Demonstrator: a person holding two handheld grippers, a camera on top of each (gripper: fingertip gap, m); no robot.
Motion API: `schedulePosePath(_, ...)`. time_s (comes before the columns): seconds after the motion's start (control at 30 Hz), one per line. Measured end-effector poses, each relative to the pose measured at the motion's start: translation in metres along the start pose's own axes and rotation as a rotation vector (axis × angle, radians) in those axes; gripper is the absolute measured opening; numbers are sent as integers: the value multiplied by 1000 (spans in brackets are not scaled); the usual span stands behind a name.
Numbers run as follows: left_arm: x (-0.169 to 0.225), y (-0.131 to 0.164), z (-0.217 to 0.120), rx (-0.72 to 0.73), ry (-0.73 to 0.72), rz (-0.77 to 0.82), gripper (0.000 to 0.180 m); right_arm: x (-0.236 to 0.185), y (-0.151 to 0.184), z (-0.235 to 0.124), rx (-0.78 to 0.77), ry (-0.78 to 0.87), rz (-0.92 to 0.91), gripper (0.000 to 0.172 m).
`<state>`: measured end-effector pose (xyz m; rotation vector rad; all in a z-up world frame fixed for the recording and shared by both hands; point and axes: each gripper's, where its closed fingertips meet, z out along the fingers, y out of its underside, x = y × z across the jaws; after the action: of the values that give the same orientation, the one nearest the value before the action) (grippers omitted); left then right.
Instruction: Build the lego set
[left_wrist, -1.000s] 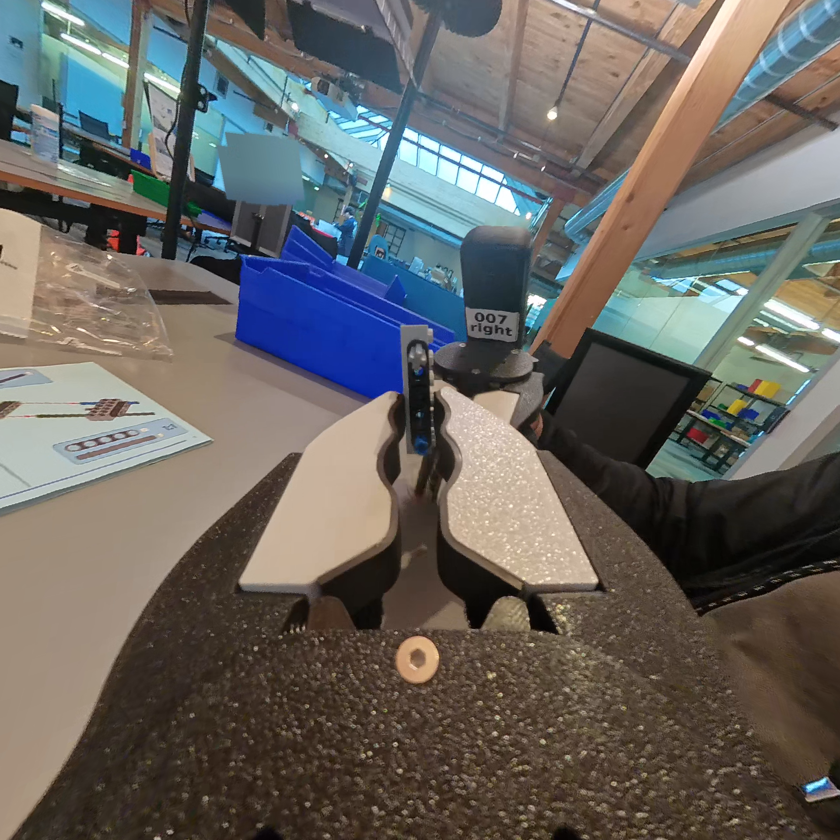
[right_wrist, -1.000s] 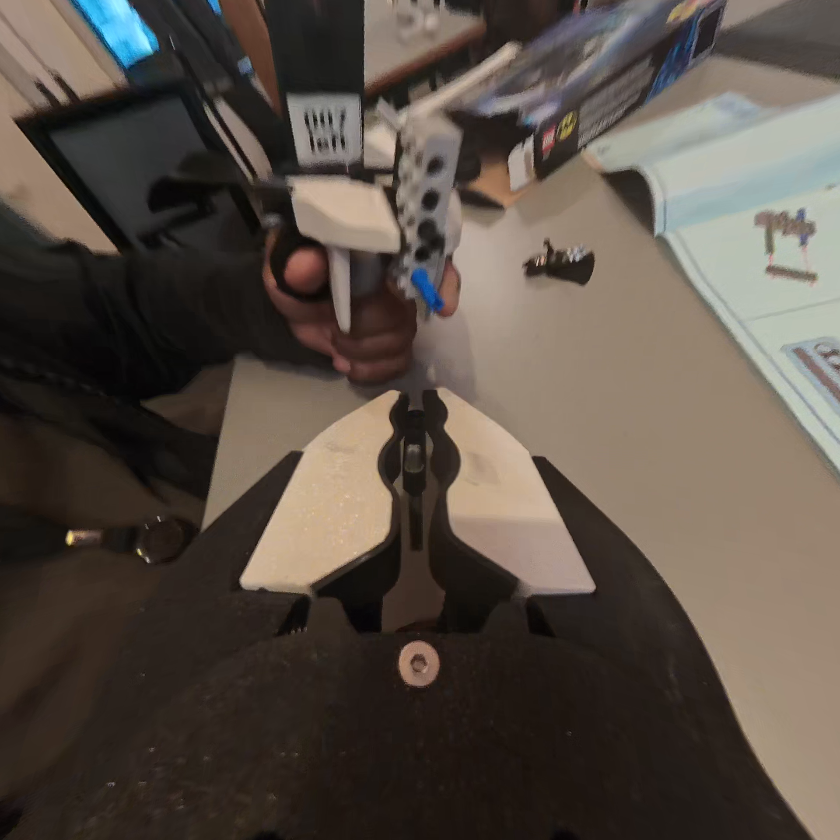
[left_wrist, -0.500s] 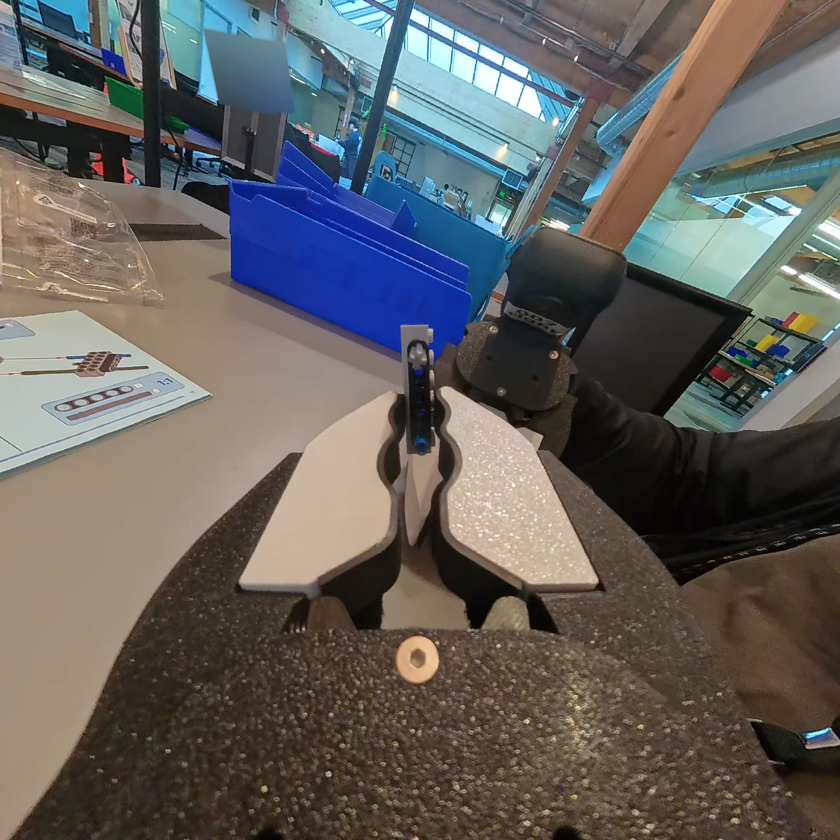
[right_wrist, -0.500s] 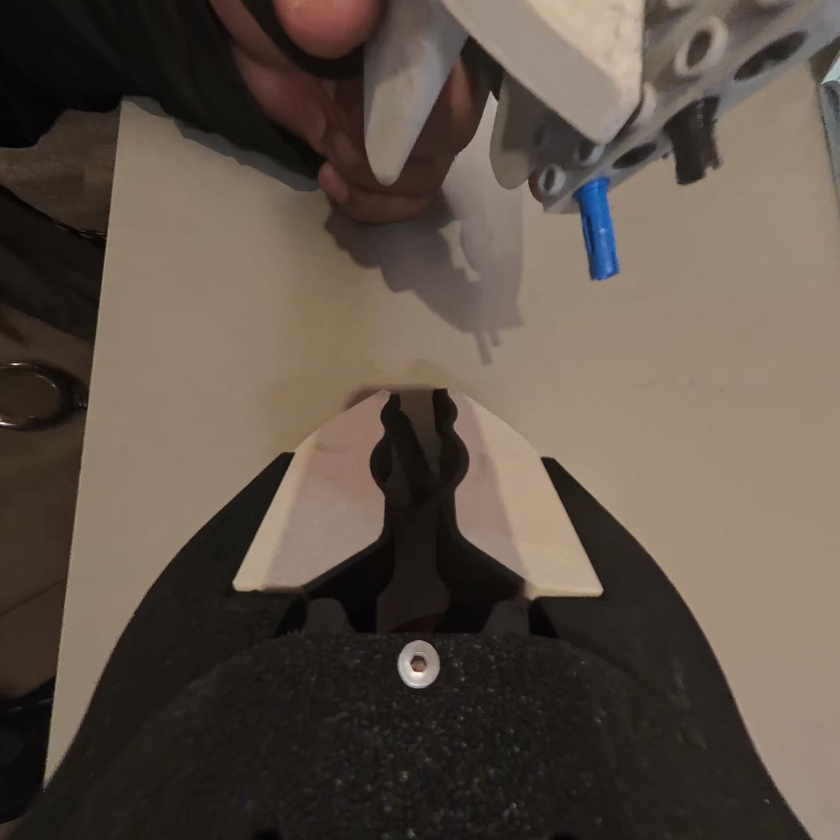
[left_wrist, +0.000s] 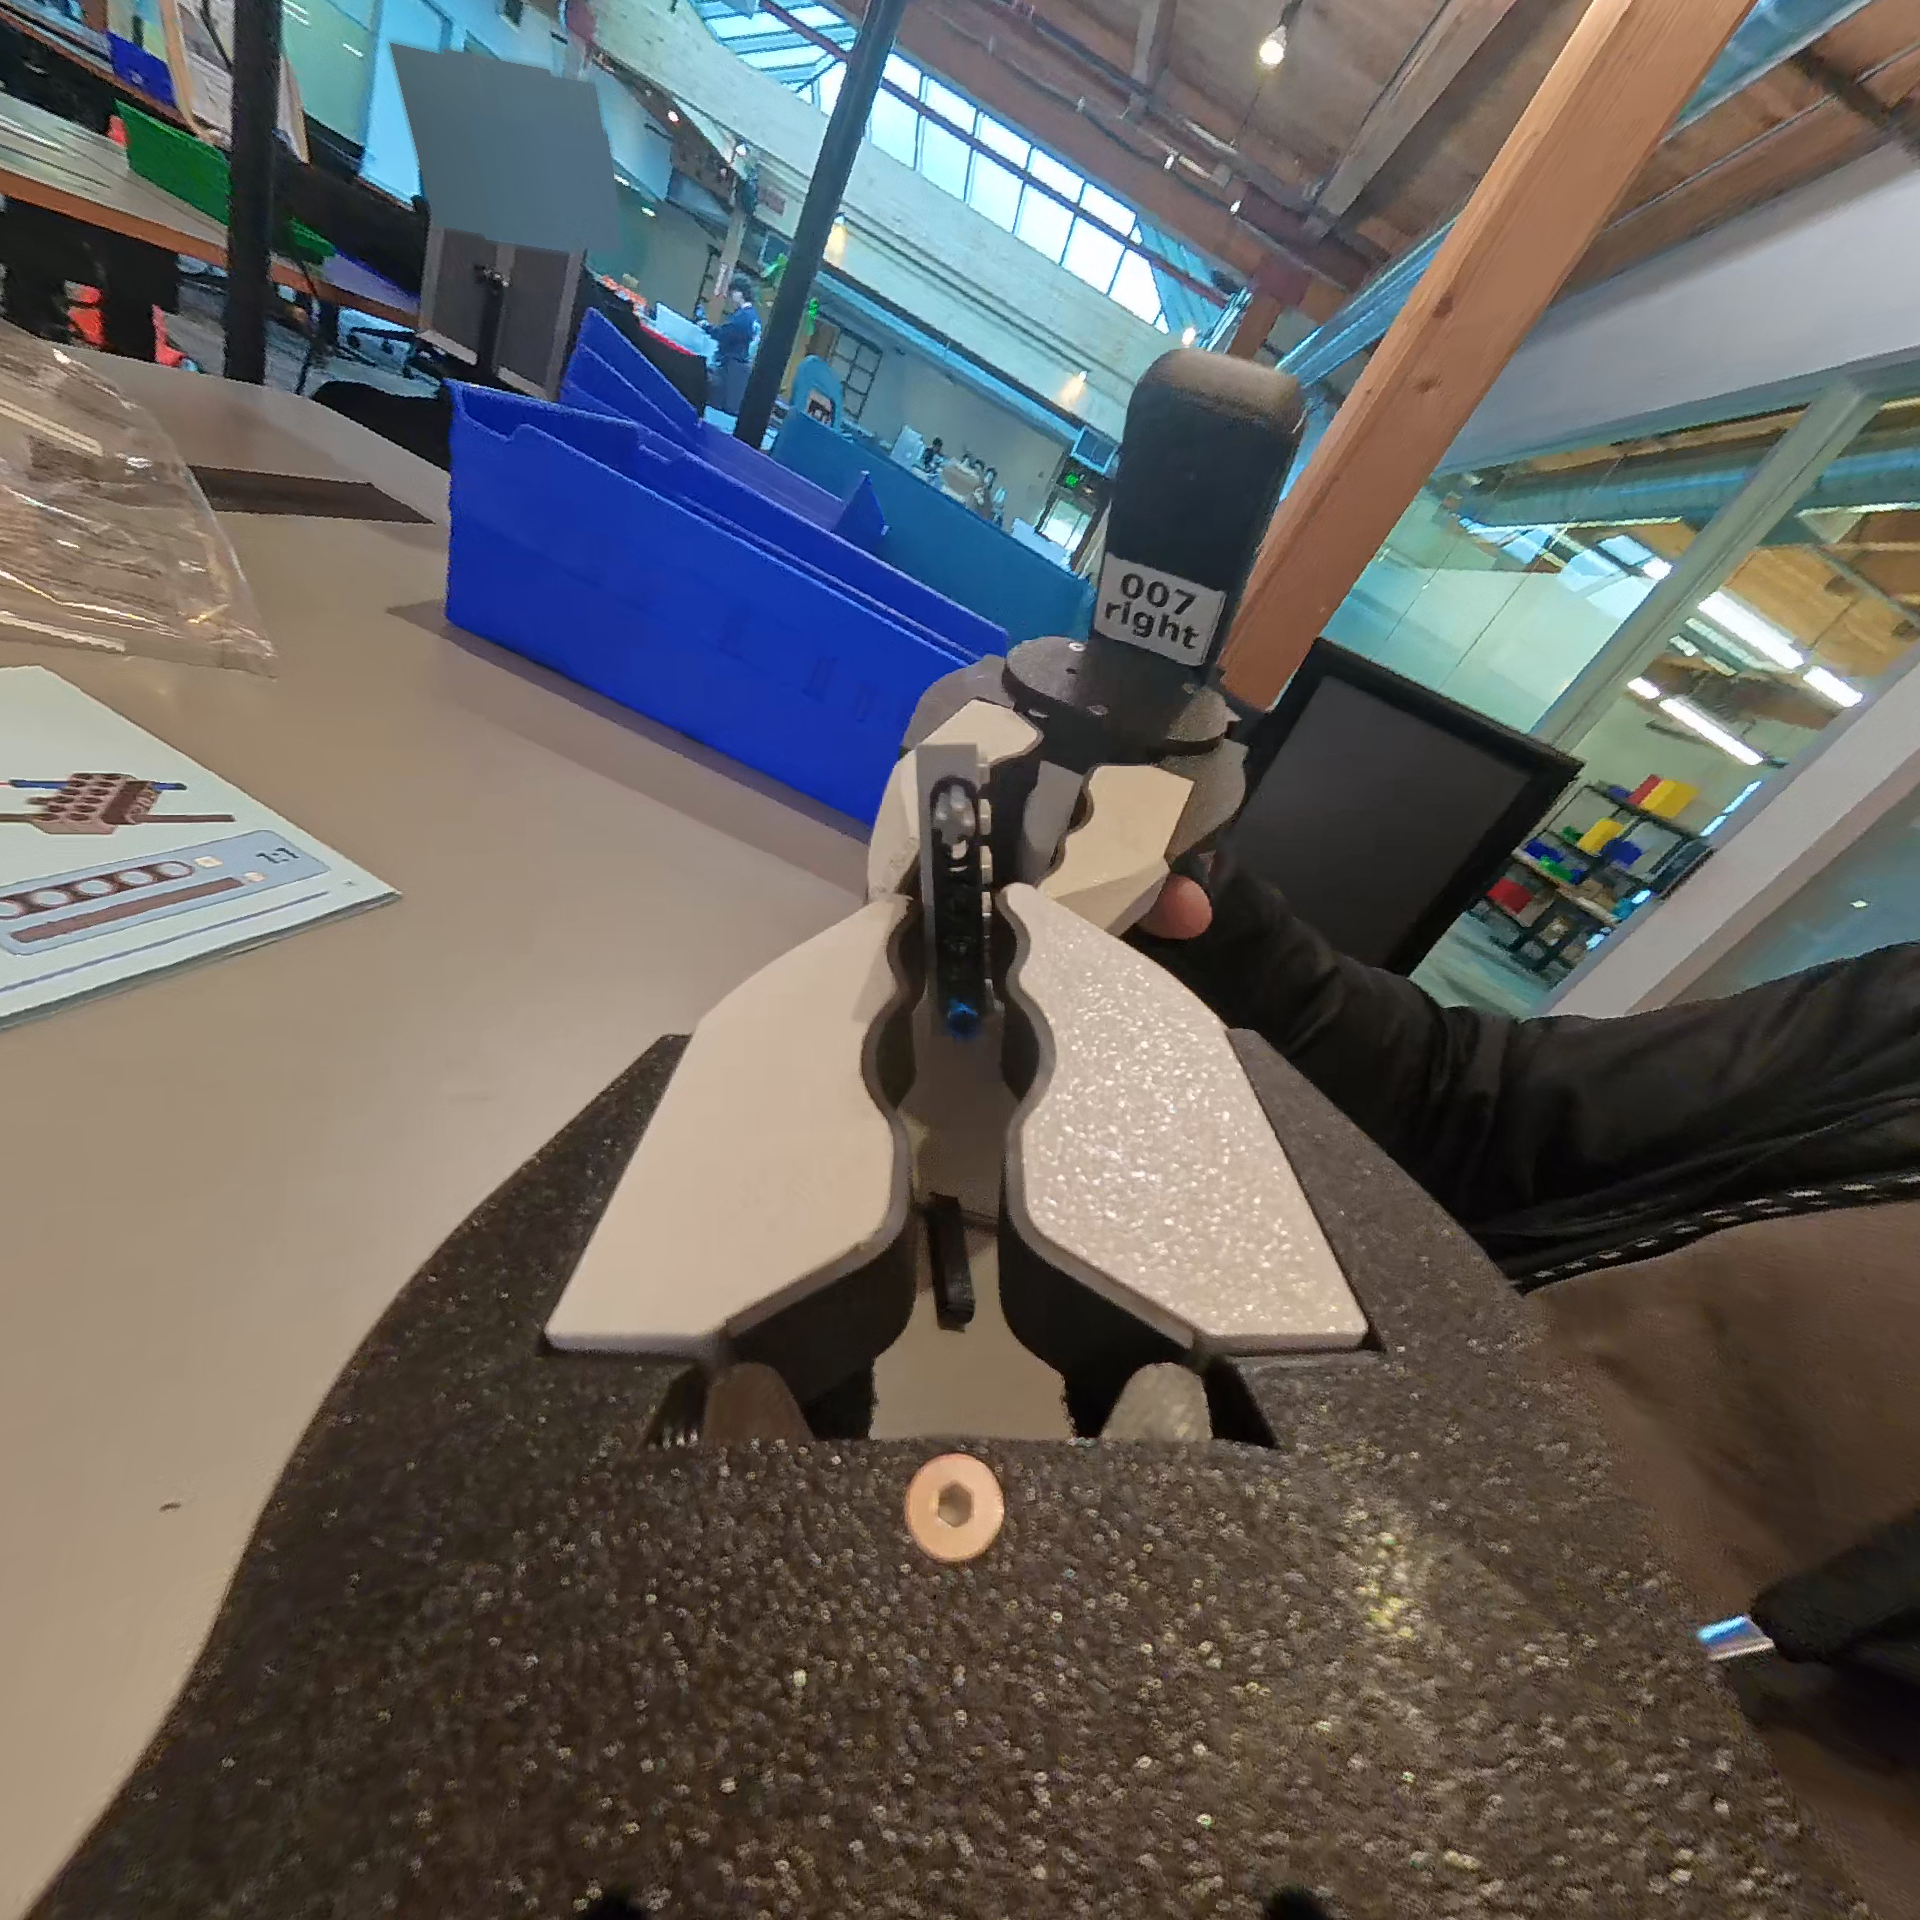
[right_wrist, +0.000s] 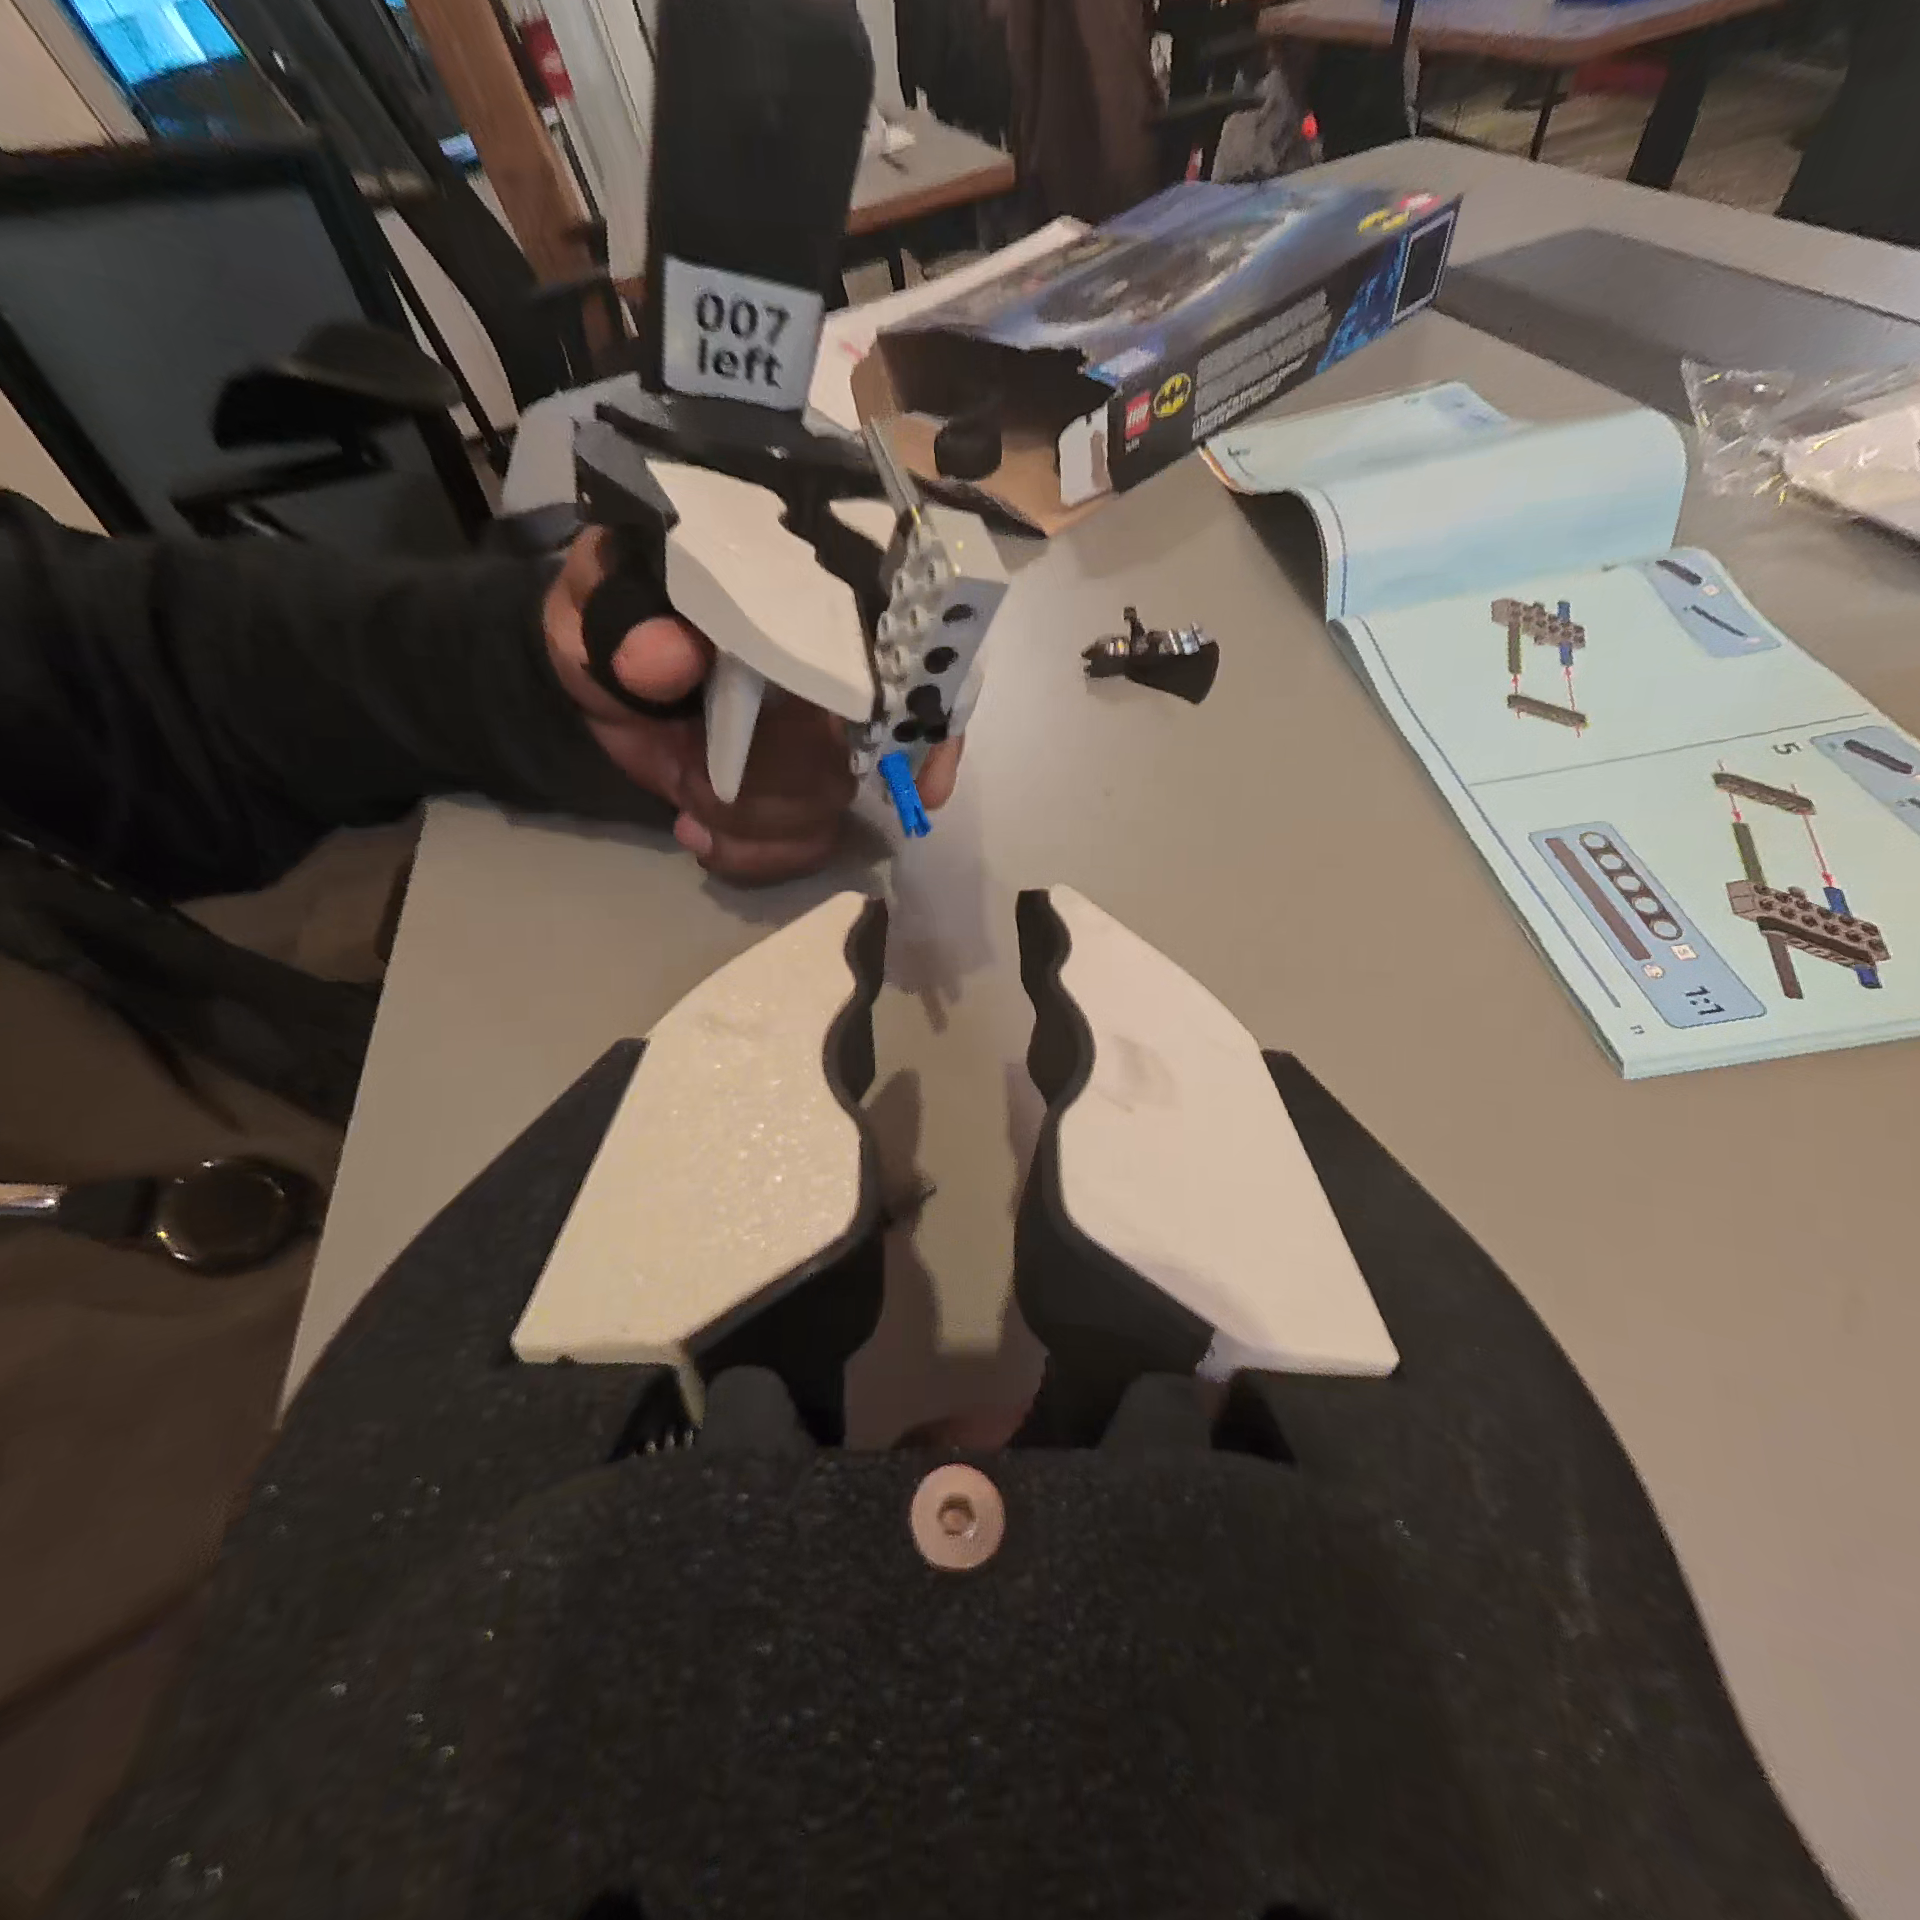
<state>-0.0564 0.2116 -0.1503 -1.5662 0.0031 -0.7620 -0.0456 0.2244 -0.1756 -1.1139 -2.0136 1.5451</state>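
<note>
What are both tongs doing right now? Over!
Left tongs clamped on grey brick beam, blue pin sticking out. Right tongs open, empty, facing the beam. Grey table between them bare.

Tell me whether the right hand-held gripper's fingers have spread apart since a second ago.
Yes. The right hand-held gripper had its fingers nearly together; now bare grey table shows between them, and they hold nothing.

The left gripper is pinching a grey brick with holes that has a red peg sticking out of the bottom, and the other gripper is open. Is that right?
Almost. The peg is blue, not red; the right wrist view shows it plainly. The rest holds: the left gripper pinches the grey holed brick, and the right gripper is open with nothing in it.
</note>
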Motion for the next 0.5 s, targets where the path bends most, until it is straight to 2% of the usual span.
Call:
schedulePosePath(0.1, 1, -1, 0, 13, 12, -9, 11, -1, 3, 2, -20, 11, -22, 26)
schedulePosePath(0.4, -1, 7, 3, -50, -21, 25, 11, -15, 55, -3, -321, 4, -95, 25)
schedulePosePath(0.5, -1, 10, 4, -74, -31, 26, 11, -30, 61, -9, -338, -8, -71, 25)
